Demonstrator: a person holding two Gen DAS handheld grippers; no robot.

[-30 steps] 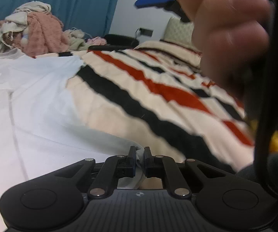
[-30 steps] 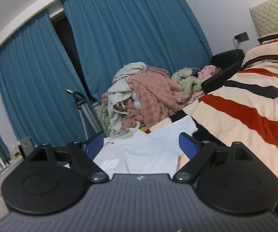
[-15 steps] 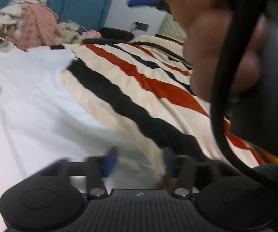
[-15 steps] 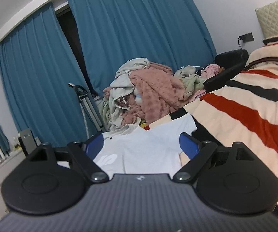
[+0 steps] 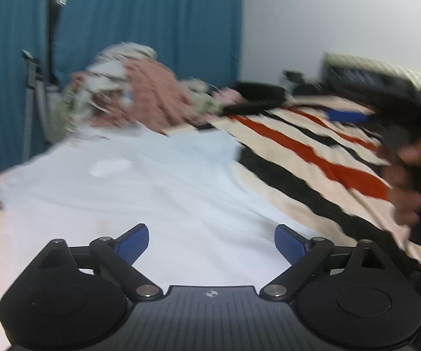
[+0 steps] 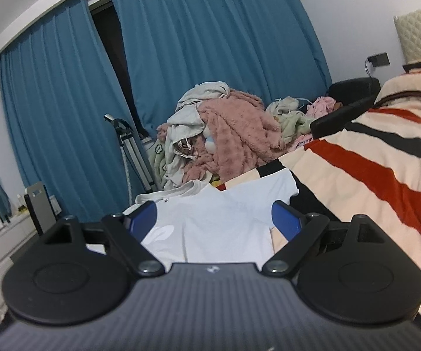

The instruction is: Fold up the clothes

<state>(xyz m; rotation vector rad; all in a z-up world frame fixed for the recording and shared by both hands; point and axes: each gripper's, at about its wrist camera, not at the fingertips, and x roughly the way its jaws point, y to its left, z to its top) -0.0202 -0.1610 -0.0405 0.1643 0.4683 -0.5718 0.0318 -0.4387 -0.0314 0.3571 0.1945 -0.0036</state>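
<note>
A white T-shirt [image 6: 210, 219] lies spread flat on a bed covered by a striped blanket [image 6: 371, 181] in cream, red and black bands. The shirt is the landmark here: its collar end points toward a heap of clothes [image 6: 225, 128], pink and grey-white, piled beyond the shirt against blue curtains [image 6: 210, 44]. The blanket's stripes run along the shirt's right edge, touching it, and one short sleeve reaches out over a black band.

The left tool [image 5: 212, 241] hovers low over the near part of the shirt, its blue-padded fingers spread wide with only white cloth showing between them; nothing is gripped. This view is blurred, so fine folds in the fabric cannot be read.

The right tool [image 6: 213, 219] sits at the shirt's near hem, its fingers likewise wide apart and empty, framing the shirt's chest and a faint pale print on it. In the left wrist view the right tool [image 5: 345, 115] appears to the right of the shirt, above the blanket, held by a hand [image 5: 406, 187].

A tripod [image 6: 131, 152] stands left of the clothes heap, beyond the shirt's collar.
</note>
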